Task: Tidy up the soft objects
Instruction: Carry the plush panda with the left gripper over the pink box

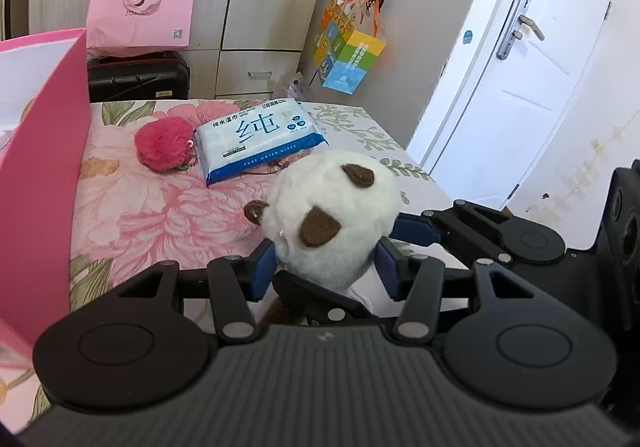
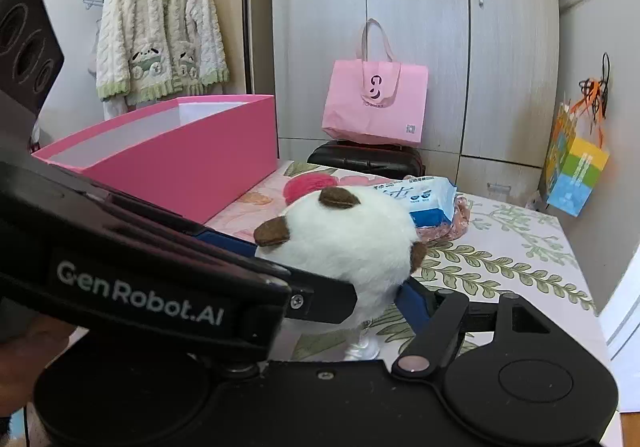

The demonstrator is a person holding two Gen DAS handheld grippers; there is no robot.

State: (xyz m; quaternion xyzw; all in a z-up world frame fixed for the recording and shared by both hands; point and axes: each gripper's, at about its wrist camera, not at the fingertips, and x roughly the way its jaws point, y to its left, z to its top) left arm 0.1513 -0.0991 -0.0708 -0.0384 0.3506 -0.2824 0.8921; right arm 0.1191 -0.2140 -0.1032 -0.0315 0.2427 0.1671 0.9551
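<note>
A white plush panda head with brown ears point(image 1: 332, 215) is held above the floral bedspread; it also shows in the right wrist view point(image 2: 344, 239). My left gripper point(image 1: 326, 267) is shut on it, blue pads pressing both sides. My right gripper point(image 2: 360, 299) is beside the same toy; one blue finger point(image 2: 412, 307) touches its right side, the other is hidden behind the left gripper's body point(image 2: 140, 279). A red fluffy pompom point(image 1: 164, 143) and a blue pack of wet wipes point(image 1: 260, 135) lie on the bed beyond. An open pink box point(image 2: 180, 155) stands at the left.
A pink tote bag point(image 1: 140, 7) sits on a black suitcase point(image 1: 138, 77) behind the bed. A colourful gift bag point(image 1: 348, 47) hangs on the wall. A white door point(image 1: 520, 67) is at the right. A fluffy cardigan point(image 2: 160, 27) hangs at the back left.
</note>
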